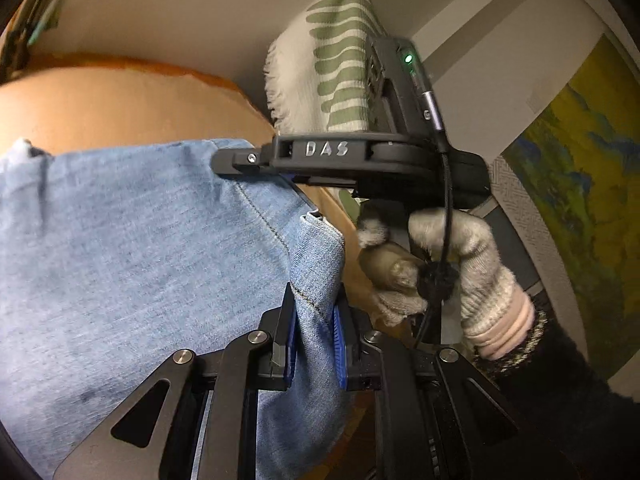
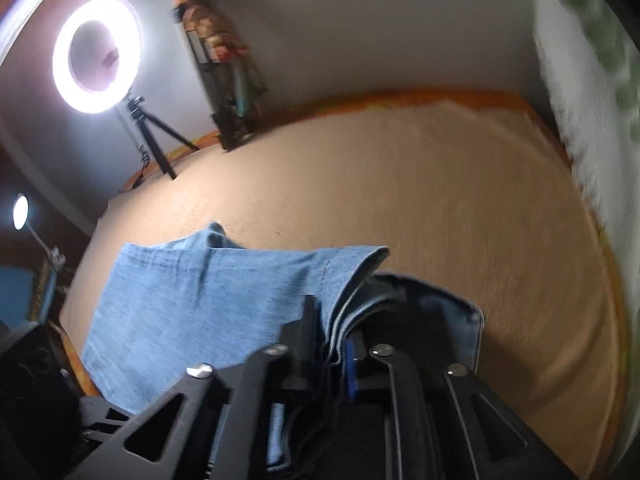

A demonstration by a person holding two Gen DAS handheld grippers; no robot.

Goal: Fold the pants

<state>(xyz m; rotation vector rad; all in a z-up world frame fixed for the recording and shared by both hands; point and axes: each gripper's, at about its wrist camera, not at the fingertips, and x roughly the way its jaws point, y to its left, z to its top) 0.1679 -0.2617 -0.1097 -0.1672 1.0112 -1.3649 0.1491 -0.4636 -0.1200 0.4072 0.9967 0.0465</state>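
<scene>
The pants are light blue jeans (image 1: 132, 264), spread over a tan bed surface (image 1: 120, 108). My left gripper (image 1: 316, 320) is shut on a hem edge of the jeans, with denim pinched between its blue pads. In the right wrist view the jeans (image 2: 192, 300) lie folded over, and my right gripper (image 2: 332, 344) is shut on several stacked denim layers at the waistband edge. The right gripper's body (image 1: 352, 156), marked DAS and held by a gloved hand (image 1: 452, 268), shows in the left wrist view just beyond the left gripper.
A green-and-white fringed pillow (image 1: 332, 68) stands at the head of the bed. A lit ring light on a tripod (image 2: 98, 52) and a dark shelf object (image 2: 224, 76) stand at the bed's far edge. A small lamp (image 2: 20, 206) glows at left.
</scene>
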